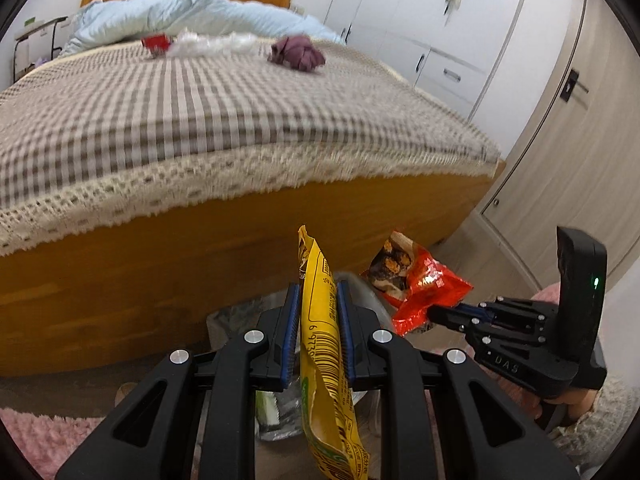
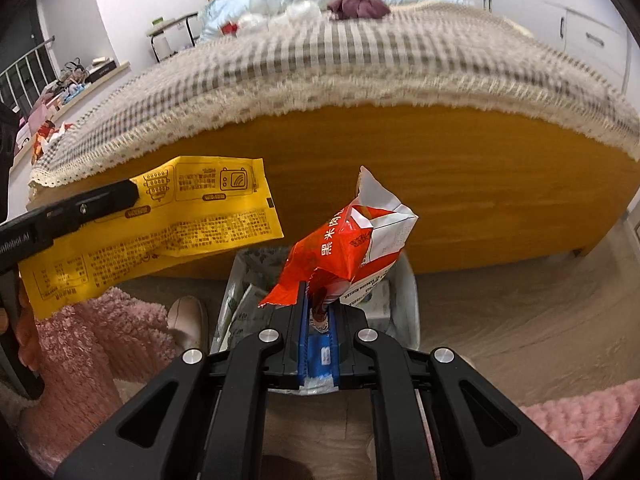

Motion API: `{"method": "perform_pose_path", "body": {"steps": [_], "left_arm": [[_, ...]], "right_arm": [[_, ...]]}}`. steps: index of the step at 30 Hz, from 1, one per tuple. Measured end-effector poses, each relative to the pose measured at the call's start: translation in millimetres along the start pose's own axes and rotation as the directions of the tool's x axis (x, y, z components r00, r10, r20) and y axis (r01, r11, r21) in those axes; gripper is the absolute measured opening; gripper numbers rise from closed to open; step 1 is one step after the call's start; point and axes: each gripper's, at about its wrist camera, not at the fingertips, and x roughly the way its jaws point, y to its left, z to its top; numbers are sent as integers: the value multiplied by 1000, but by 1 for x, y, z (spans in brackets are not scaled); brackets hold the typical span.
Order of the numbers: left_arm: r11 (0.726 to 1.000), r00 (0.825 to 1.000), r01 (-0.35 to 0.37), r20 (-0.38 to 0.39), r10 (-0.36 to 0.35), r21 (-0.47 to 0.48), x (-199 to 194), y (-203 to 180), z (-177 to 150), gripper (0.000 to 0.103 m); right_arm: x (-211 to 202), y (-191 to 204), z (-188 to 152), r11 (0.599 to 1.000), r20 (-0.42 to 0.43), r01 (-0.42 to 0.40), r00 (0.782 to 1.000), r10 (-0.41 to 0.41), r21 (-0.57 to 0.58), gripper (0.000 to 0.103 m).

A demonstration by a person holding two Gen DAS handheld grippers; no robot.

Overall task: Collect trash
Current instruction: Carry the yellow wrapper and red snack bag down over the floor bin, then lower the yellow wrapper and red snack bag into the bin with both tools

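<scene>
Left tongs [image 1: 318, 312] clamped the yellow wrapper [image 1: 324, 344], right tongs [image 2: 319, 312] pinched the red wrapper [image 2: 348, 252]; both hung above the bin [image 2: 408, 304]. Next, probably, release both.

A left hand-held gripper [image 1: 318, 300] pinches a yellow snack wrapper [image 1: 320, 344] upright between blue pads. To its right, a right hand-held gripper [image 1: 434, 314] grips a crumpled red wrapper [image 1: 420, 280]. Beyond stands a wooden bed [image 1: 180, 264] with a checked cover, bearing a purple cloth [image 1: 298, 54].
</scene>
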Motion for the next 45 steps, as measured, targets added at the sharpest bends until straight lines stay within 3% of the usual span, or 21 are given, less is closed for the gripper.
{"method": "perform_pose_path", "body": {"steps": [9,15,21,27,36,45], "left_arm": [[999,987,-26,-158,31,35,52,-6,-9,16],[999,954,-43,-295,51,33,107,-11,-17,16],[998,927,-61,-369,64,20,156,-14,-15,16],[996,901,-85,-426,85,18,199,-11,-17,16],[988,863,-128,-482,154,87,245,-8,-27,16],[971,839,-161,-493,229,177,272,-10,-29,19]], "right_arm": [[39,-15,0,996,-126,-30,991,40,82,9],[78,-42,-3,981,-263,-41,961,91,191,9],[100,-63,-9,964,-332,-25,936,116,266,9],[125,-70,-6,954,-364,-13,923,127,299,9],[143,-84,-9,931,-399,3,904,153,364,9],[152,-96,-10,919,-401,2,900,171,394,9]]}}
